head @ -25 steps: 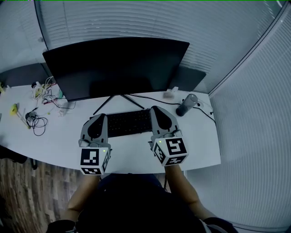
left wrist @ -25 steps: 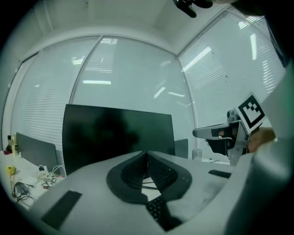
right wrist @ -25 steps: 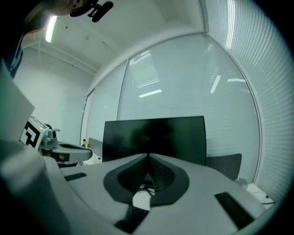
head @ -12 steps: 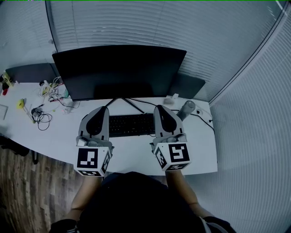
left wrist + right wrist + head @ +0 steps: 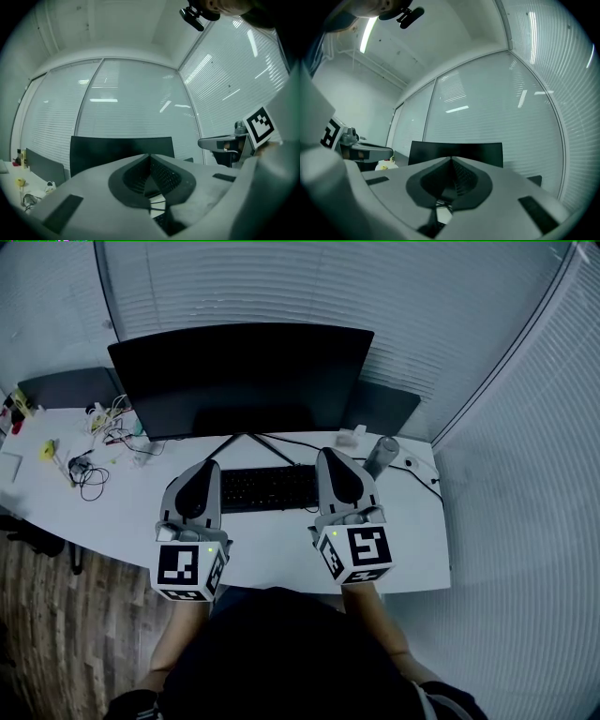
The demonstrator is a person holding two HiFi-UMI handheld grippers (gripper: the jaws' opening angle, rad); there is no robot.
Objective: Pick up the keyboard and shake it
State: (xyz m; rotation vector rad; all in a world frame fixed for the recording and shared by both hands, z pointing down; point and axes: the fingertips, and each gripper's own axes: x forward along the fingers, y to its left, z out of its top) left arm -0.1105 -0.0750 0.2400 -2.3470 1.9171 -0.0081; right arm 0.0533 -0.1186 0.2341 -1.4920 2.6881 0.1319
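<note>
head view: the keyboard [image 5: 267, 488] lies flat on the white desk [image 5: 272, 554], centre of frame, just below the stand of the black monitor [image 5: 244, 376]. the left gripper [image 5: 208, 468] covers the keyboard's left end and the right gripper [image 5: 328, 456] covers its right end. whether either one touches the keyboard cannot be told from here. a grey cup [image 5: 380, 456] stands right of the right gripper, near the desk's far edge. loose cables [image 5: 89, 474] lie at the left of the desk.

left gripper view: the left gripper [image 5: 150, 157] has its jaws pressed together tip to tip, with nothing seen between the pads. the monitor [image 5: 122, 147] fills the middle band behind the tips. the right gripper [image 5: 225, 143] shows at the right edge.

right gripper view: the right gripper [image 5: 451, 160] likewise has its jaws closed on each other, nothing pinched. the monitor [image 5: 457, 150] stands behind the tips. the left gripper [image 5: 361, 151] shows at the left edge.
</note>
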